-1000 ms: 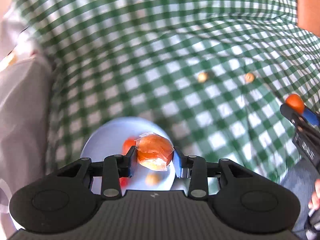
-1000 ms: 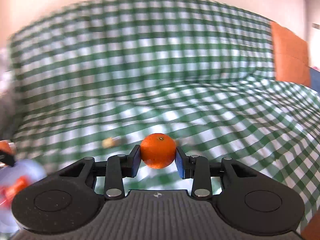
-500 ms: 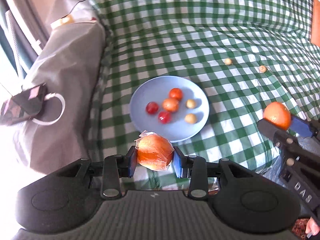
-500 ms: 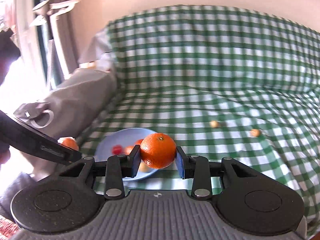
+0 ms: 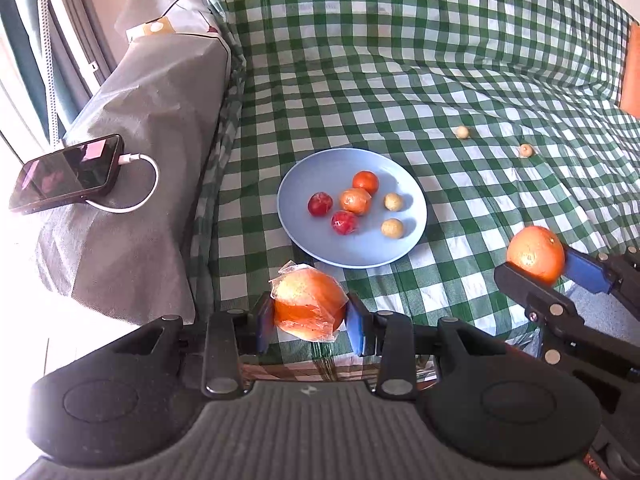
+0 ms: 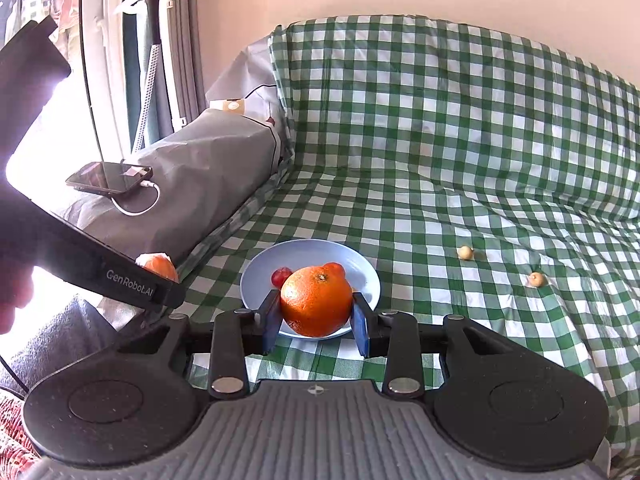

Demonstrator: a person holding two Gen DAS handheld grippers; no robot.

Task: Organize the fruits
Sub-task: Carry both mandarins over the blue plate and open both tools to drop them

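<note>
My left gripper is shut on a plastic-wrapped orange fruit, held above the couch's front edge, just short of a blue plate. The plate holds several small red, orange and tan fruits. My right gripper is shut on a bare orange, held in front of the plate. The right gripper with its orange shows at the right of the left wrist view. Two small tan fruits lie loose on the green checked cover, right of the plate.
A grey covered armrest stands left of the plate, with a phone and white charging cable on it. The checked cover runs up the backrest. An orange cushion sits at far right. A garment steamer stands by the window.
Both grippers have pulled back and up from the cover with their fruit still held. The plate, once under the left gripper, now lies ahead of both.
</note>
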